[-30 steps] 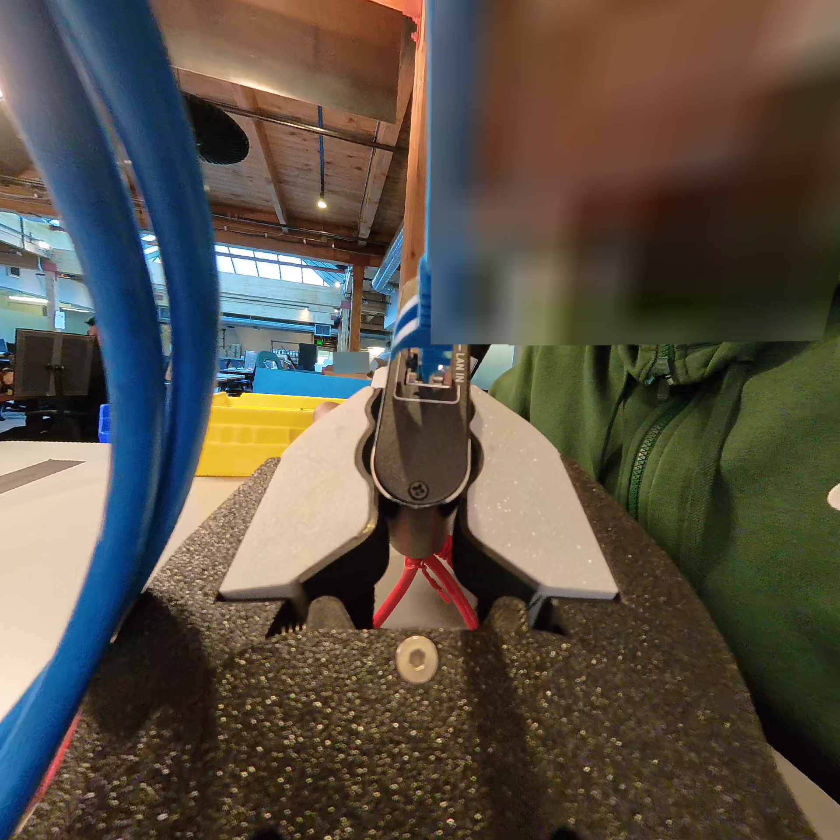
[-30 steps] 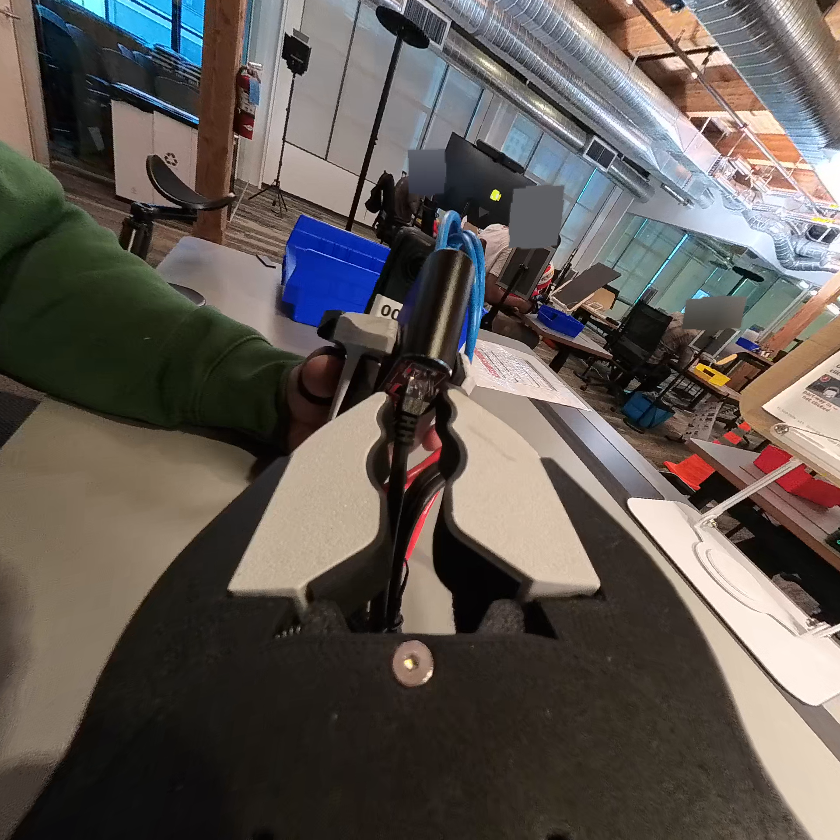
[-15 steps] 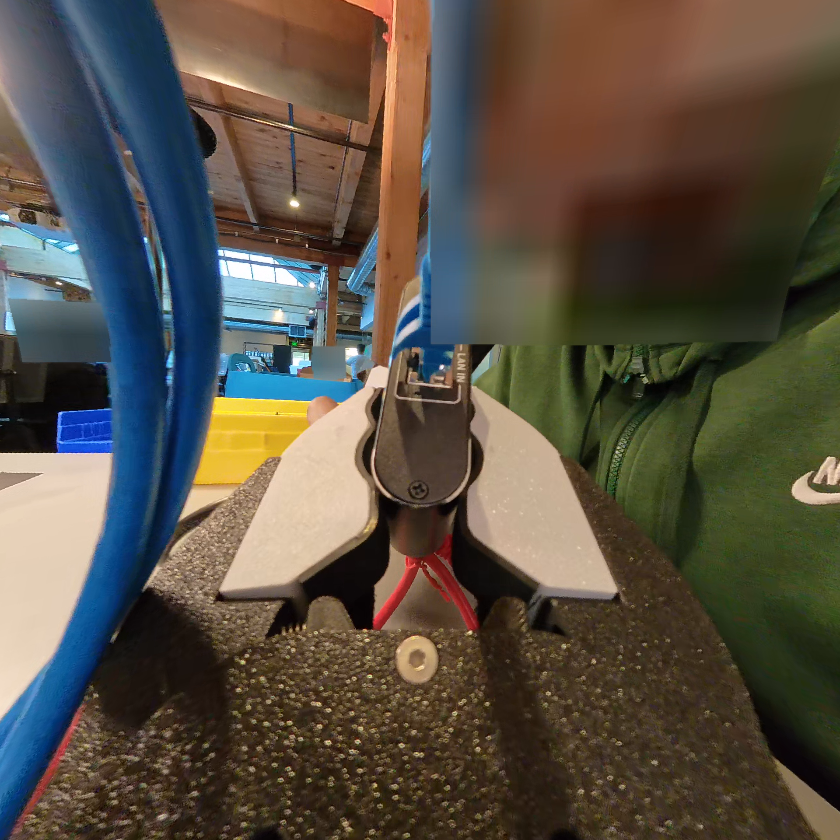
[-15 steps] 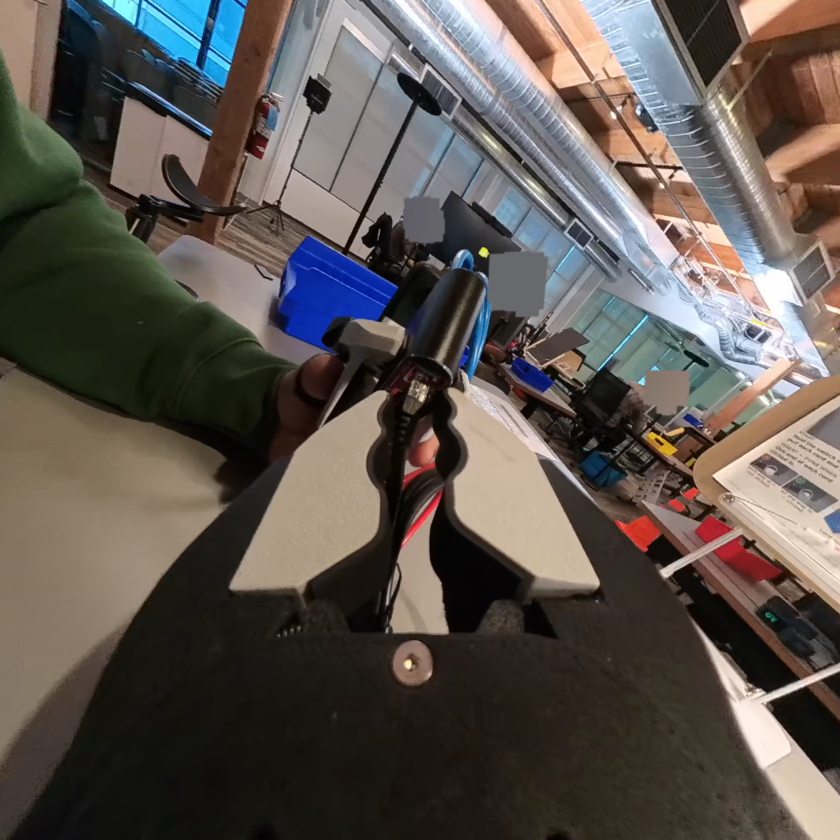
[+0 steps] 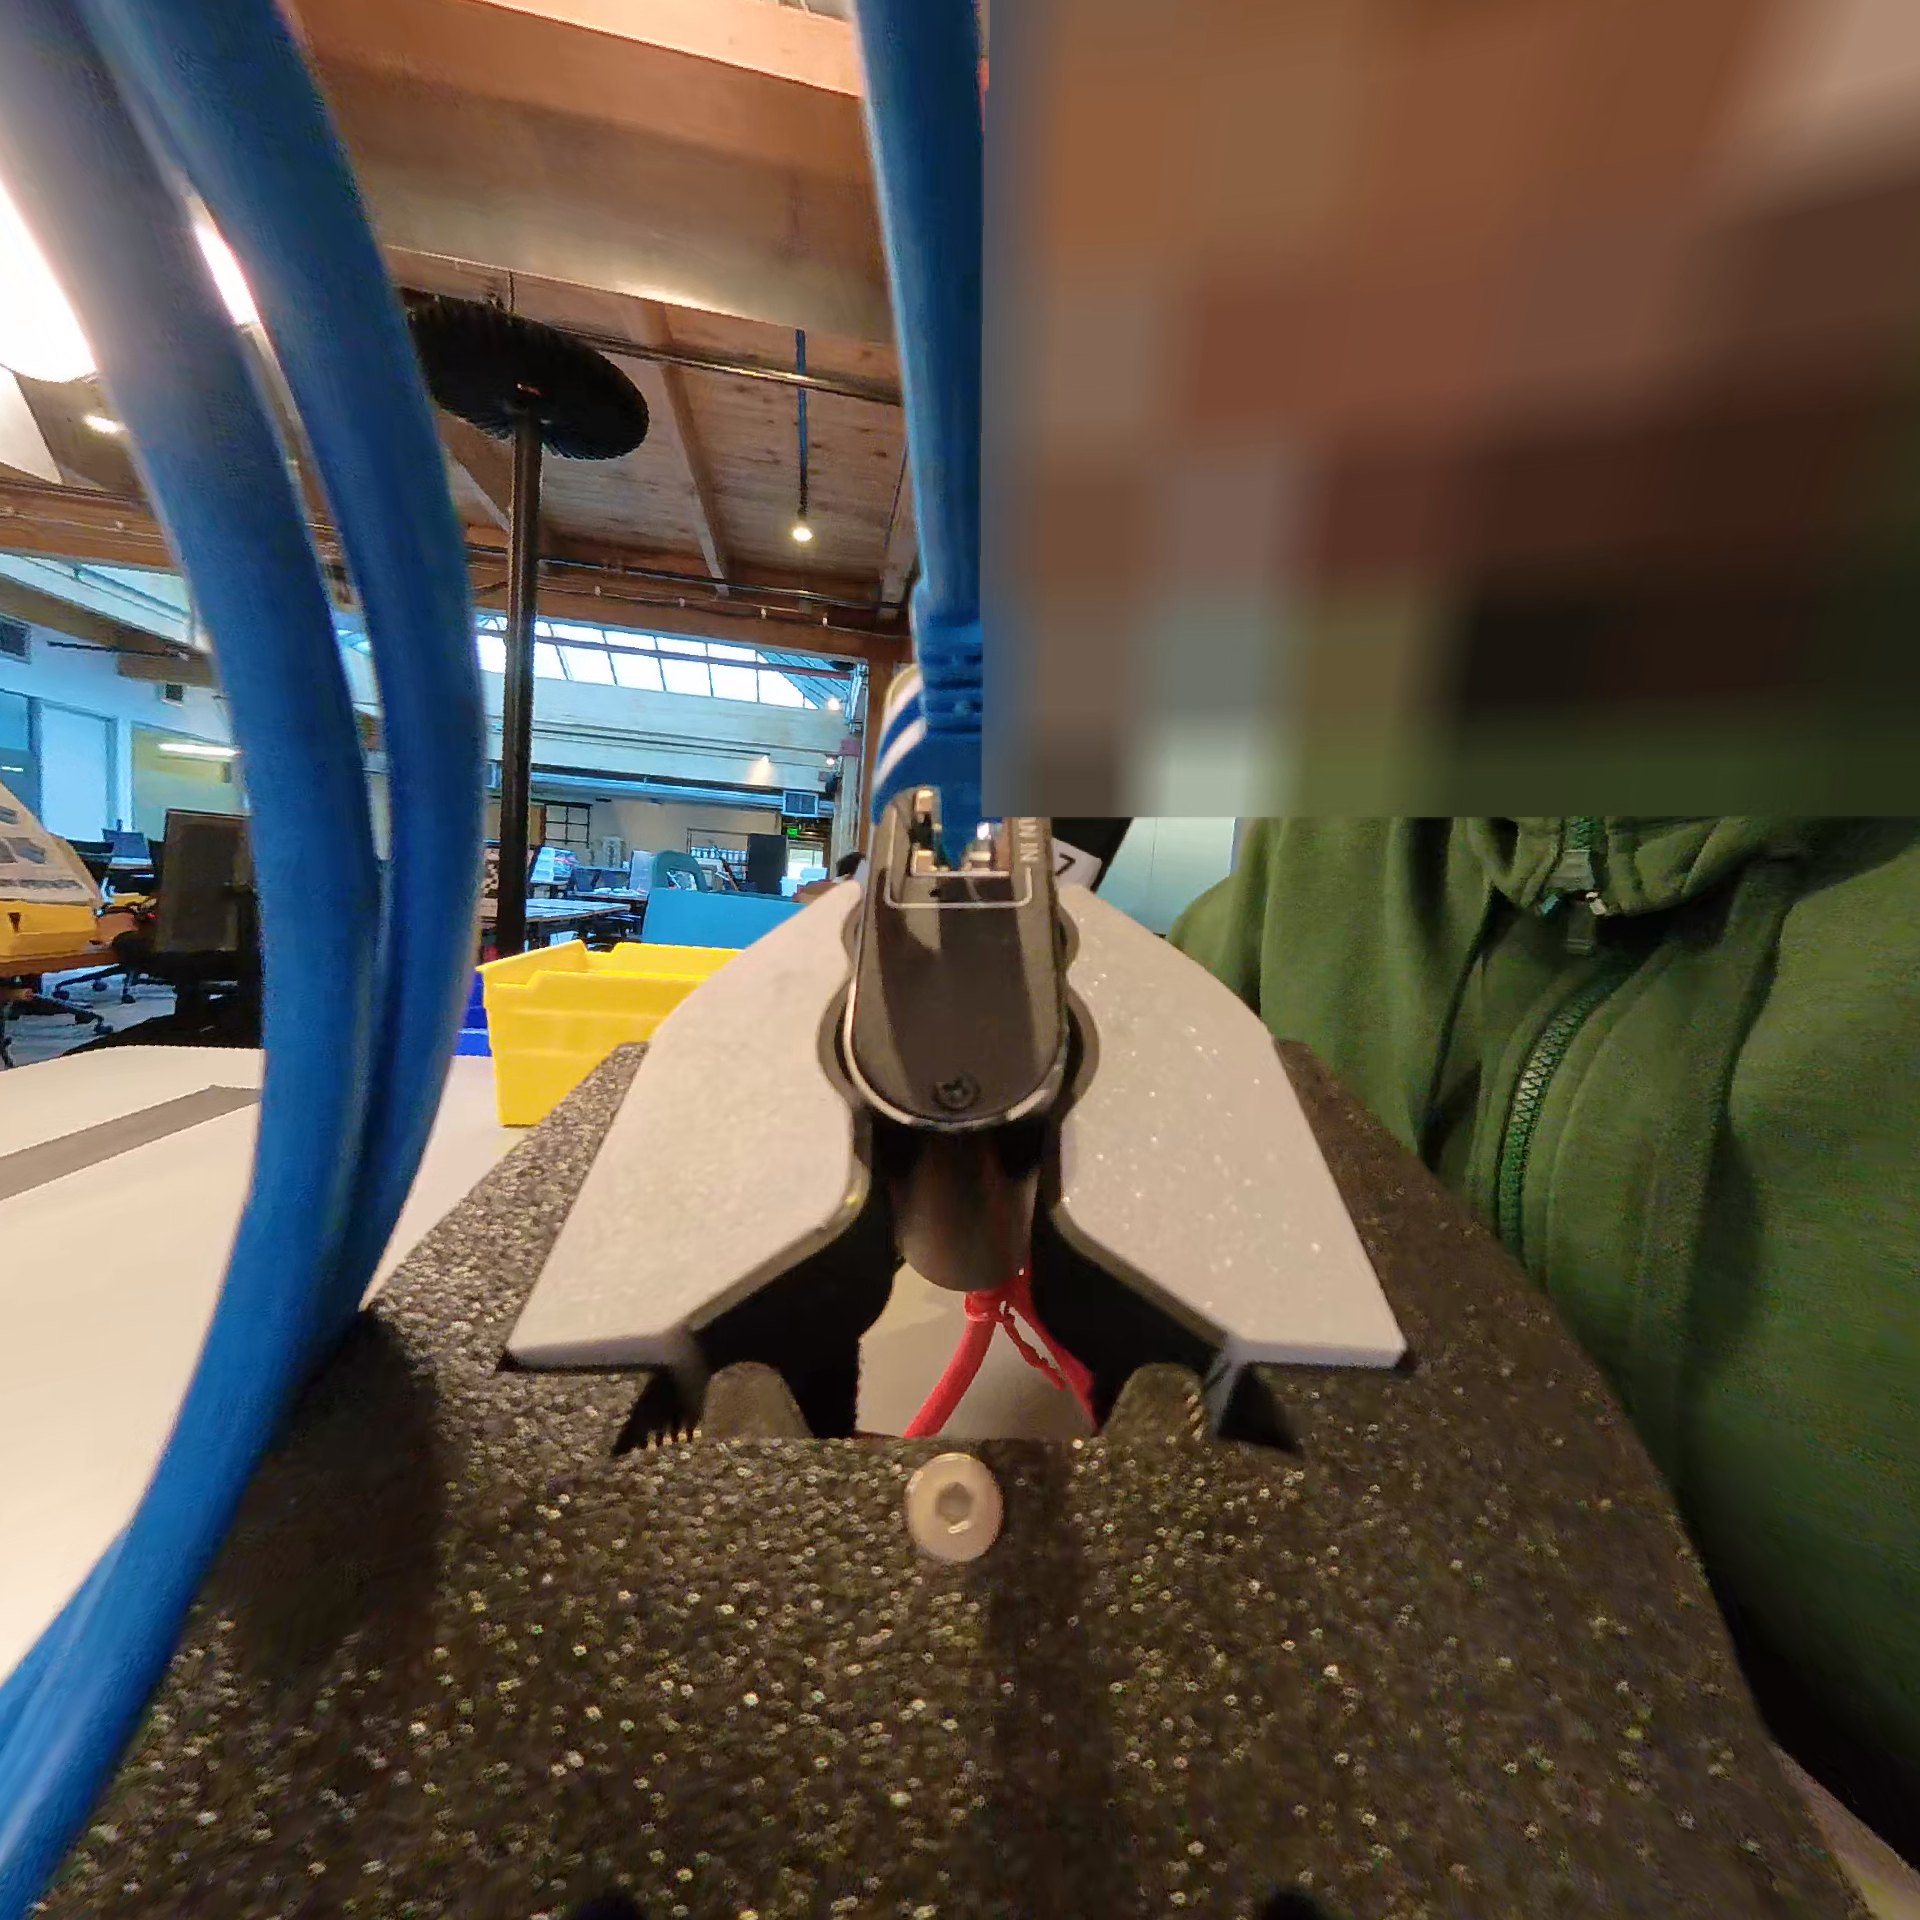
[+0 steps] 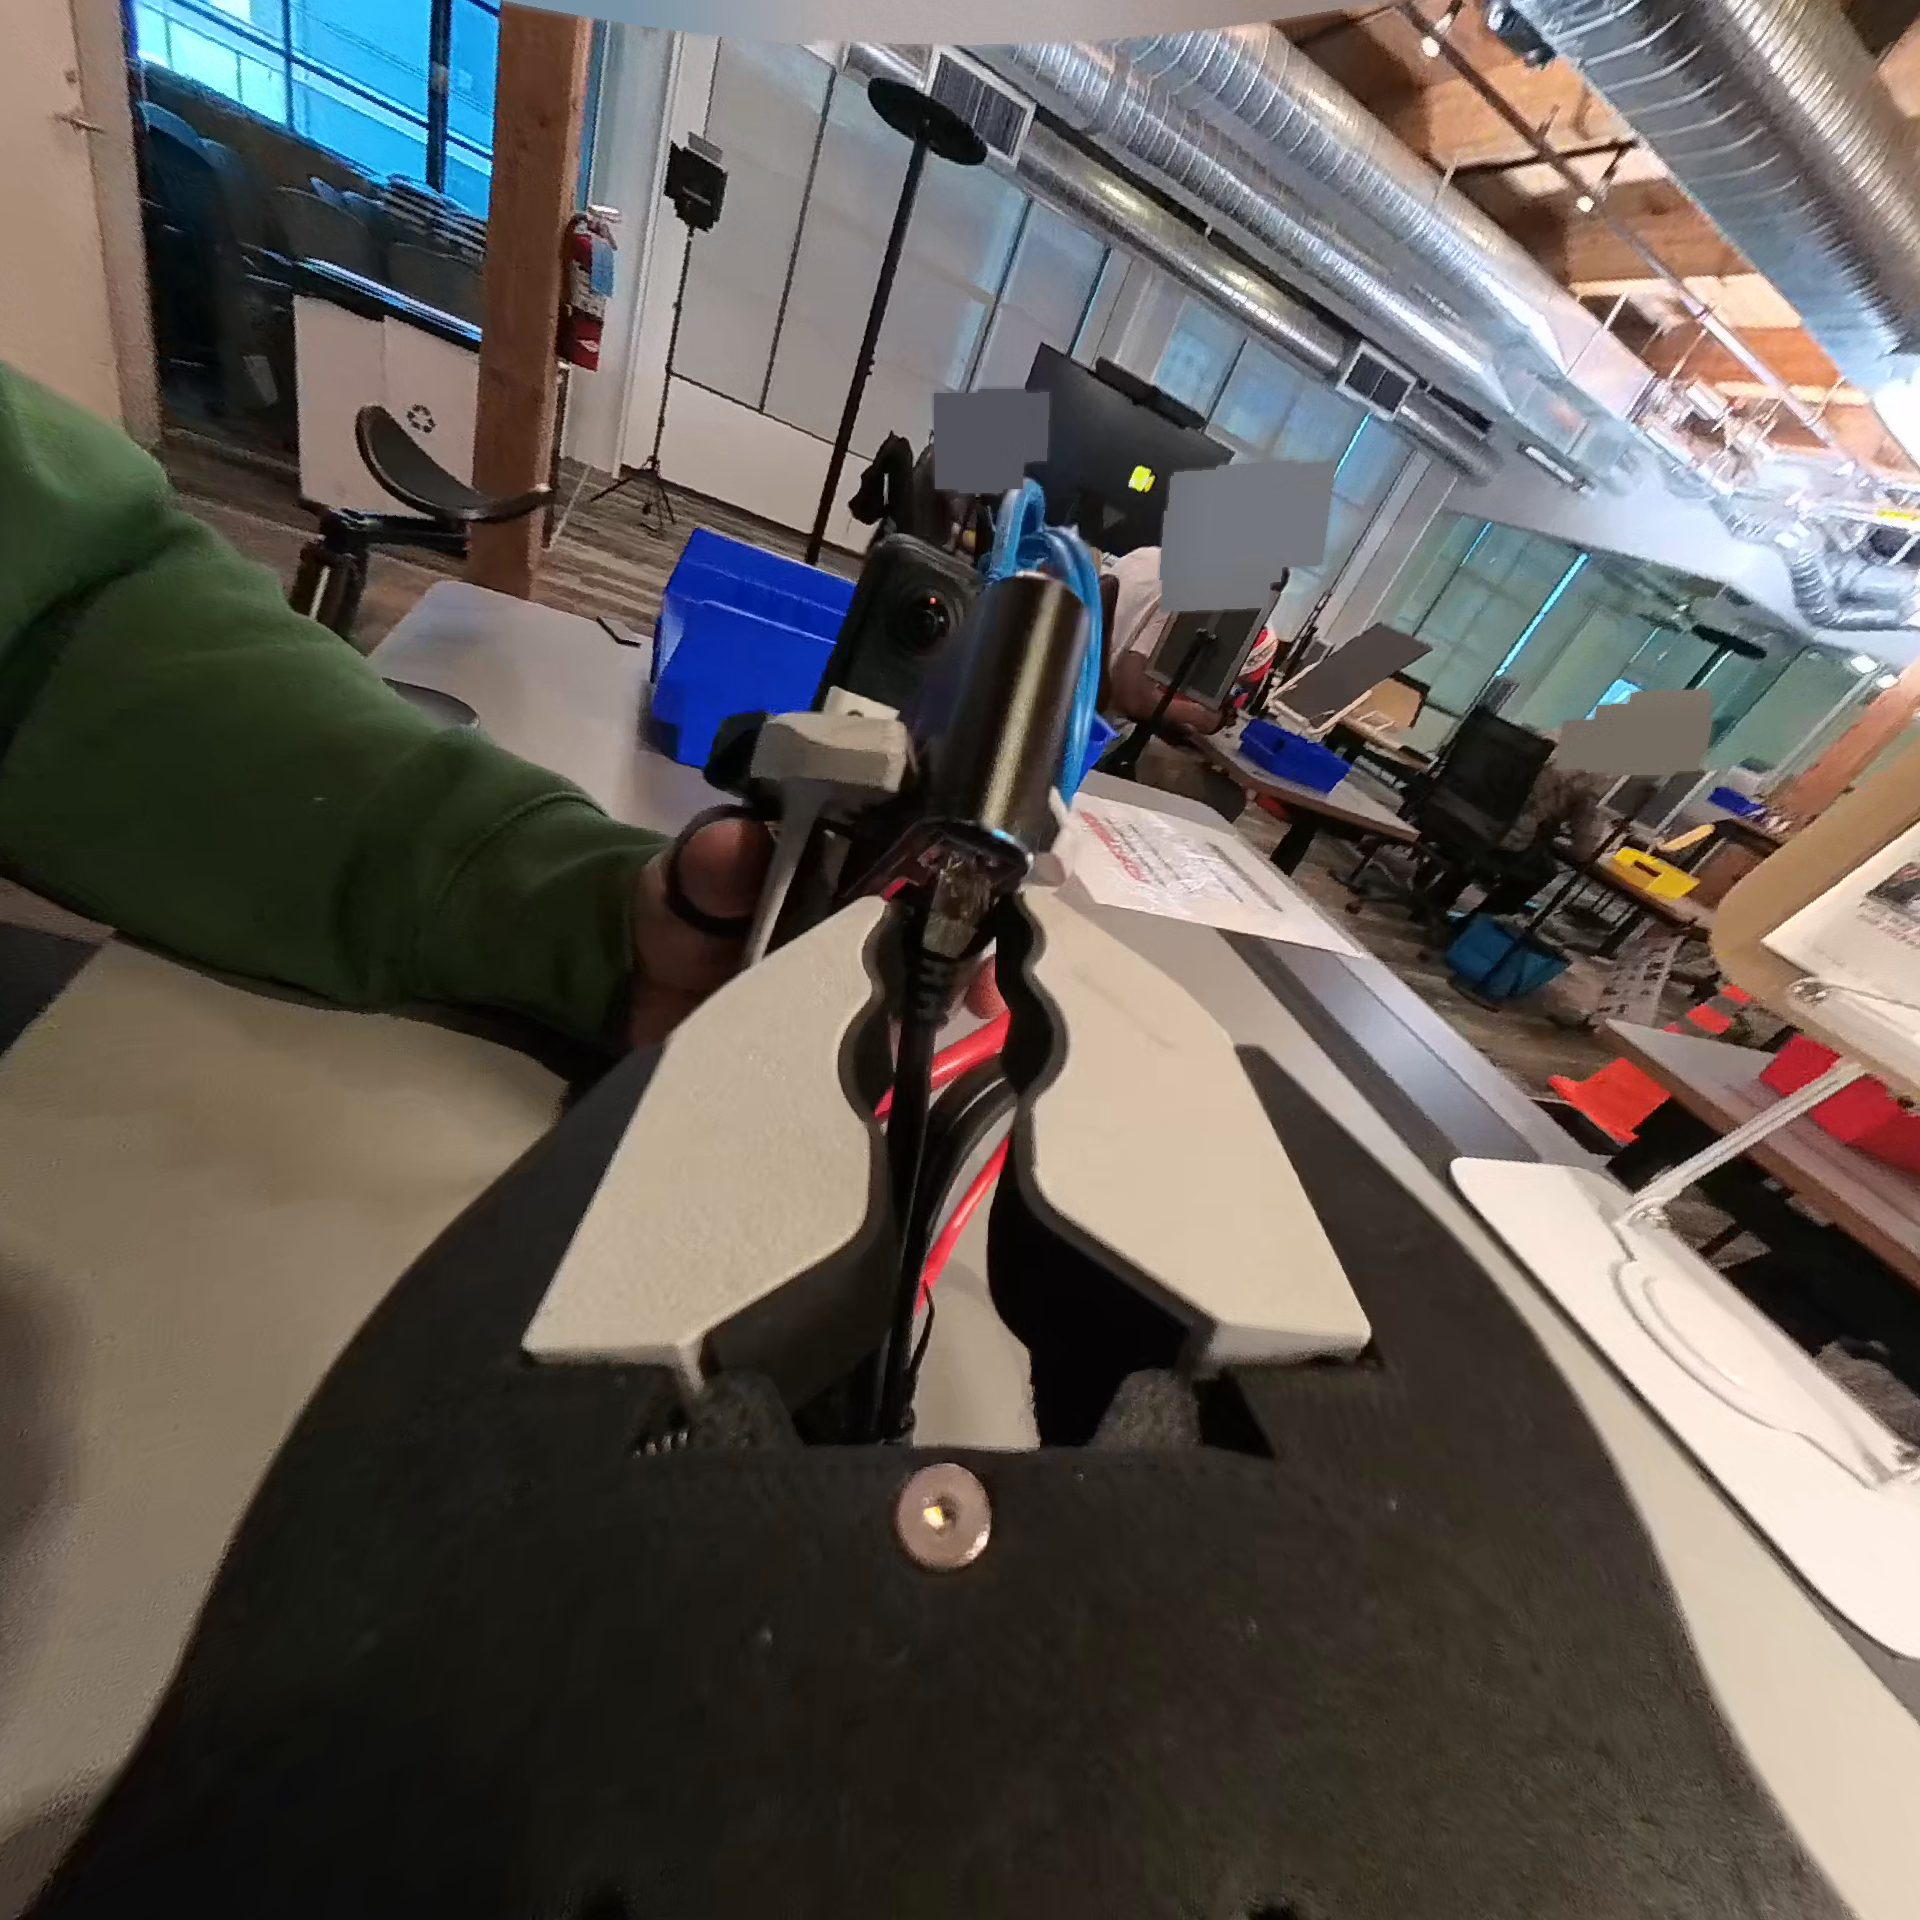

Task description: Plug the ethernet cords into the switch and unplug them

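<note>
In the left wrist view my left gripper (image 5: 956,935) is shut on the switch (image 5: 956,1008), a slim black device held upright. A blue ethernet cord (image 5: 940,416) is plugged into its top port, and its slack loops down the left side (image 5: 312,831). A red cord (image 5: 977,1361) hangs under the switch. In the right wrist view my right gripper (image 6: 951,935) is shut on a black ethernet cord (image 6: 914,1101). Its clear plug (image 6: 951,899) meets the near end of the switch (image 6: 1013,707); I cannot tell if it is seated. The left gripper (image 6: 831,748) shows behind, held in a hand (image 6: 696,914).
A person in a green hoodie (image 5: 1662,1195) is close on the right of the left wrist view. Yellow bins (image 5: 582,997) and a blue bin (image 6: 748,634) stand on the white table (image 6: 260,1195). A paper sheet (image 6: 1195,873) and a white stand base (image 6: 1662,1351) lie to the right. Only a small space, under 4 cm, lies between the two pairs of fingers.
Both views have swung, so the background has shifted. Both grips are unchanged, and the black cord's plug stays at the near end of the switch.
</note>
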`<state>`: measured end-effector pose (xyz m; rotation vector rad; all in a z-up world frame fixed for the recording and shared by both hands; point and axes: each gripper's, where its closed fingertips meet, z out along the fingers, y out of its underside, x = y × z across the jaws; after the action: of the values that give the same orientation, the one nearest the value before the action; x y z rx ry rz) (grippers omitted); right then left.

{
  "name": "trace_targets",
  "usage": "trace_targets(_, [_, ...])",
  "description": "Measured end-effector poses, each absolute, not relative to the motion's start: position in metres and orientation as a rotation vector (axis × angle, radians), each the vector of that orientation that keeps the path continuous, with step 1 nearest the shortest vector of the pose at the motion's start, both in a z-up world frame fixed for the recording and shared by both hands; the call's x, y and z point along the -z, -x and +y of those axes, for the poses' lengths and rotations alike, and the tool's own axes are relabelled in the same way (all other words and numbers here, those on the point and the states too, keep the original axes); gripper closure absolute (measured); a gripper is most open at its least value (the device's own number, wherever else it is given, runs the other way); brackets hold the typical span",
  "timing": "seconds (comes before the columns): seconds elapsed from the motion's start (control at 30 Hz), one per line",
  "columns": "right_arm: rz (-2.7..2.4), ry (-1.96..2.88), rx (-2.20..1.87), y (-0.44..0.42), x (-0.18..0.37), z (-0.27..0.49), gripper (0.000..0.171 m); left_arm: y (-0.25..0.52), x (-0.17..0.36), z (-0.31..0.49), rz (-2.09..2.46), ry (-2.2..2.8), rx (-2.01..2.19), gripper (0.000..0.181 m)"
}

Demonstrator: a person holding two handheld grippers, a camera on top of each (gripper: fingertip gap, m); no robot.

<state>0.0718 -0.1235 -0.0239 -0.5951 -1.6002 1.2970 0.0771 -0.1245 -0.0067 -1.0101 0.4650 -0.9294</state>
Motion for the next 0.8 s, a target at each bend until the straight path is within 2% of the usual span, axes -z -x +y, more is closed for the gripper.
trace_targets(0.4, [-1.804,0.727,-1.363,-0.075,0.031,-0.129,0.156,-0.084,0.013,-0.126,0.567,1.081,0.851,0.153])
trace_targets(0.8, [-1.767,0.361,-1.067,-0.081,0.034,-0.122,0.155,-0.088,0.016,-0.12,0.528,1.116,0.939,0.152])
